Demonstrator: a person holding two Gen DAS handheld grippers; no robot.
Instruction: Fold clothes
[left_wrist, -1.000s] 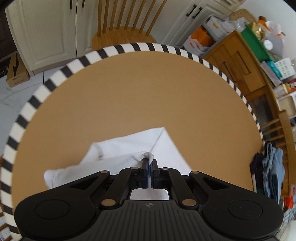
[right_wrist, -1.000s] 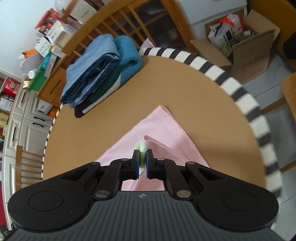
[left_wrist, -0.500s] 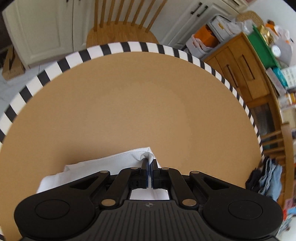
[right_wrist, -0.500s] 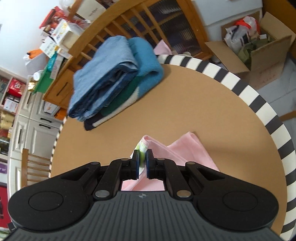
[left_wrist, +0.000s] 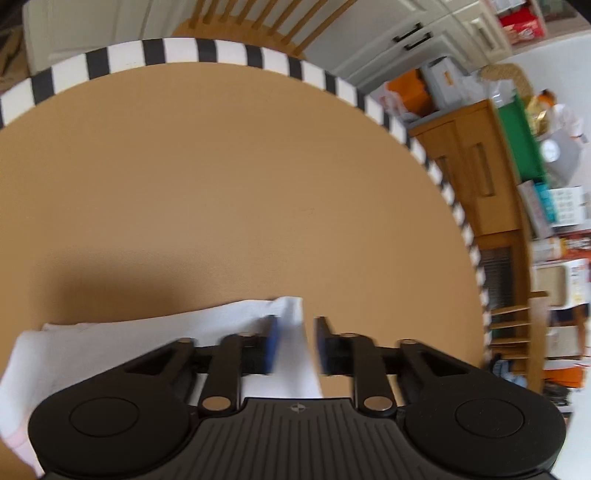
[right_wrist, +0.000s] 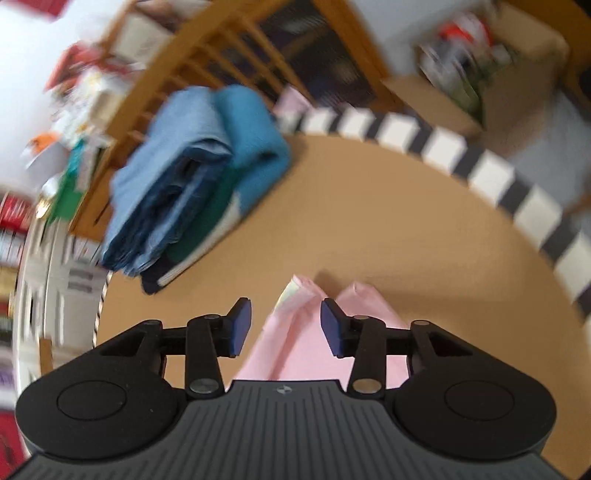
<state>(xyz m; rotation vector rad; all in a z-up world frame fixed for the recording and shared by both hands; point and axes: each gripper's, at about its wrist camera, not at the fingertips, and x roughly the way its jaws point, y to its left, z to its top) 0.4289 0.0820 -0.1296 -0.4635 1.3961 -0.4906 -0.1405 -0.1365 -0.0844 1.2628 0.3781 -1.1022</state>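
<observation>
Both tools are spread apart right now, nothing clamped. Left tool (left_wrist: 294, 343) sits over the white cloth (left_wrist: 147, 339); a corner of it pokes up between the blue pads but I see no pinch. Right tool (right_wrist: 285, 325) hangs over the pink cloth (right_wrist: 306, 347), a bunched edge rising between the pads, also free. White vs pink could be one garment under different light, can't tell.

Cloth lies on the round tan surface (left_wrist: 221, 184), at the near side, well apart from the striped rim (right_wrist: 495, 173). Folded stack of blue clothes (right_wrist: 192, 177) sits at the far edge in the right view, blurred.

Handling, my read: thin, light, floppy fabric. No stiffness, so it'll sag and drag rather than hold shape. Not fragile. Likely slides easily on that smooth top, so a one-sided pull would shift the whole piece.

I'd grab at corners or along a folded edge, pinching through all layers, both tools together.
</observation>
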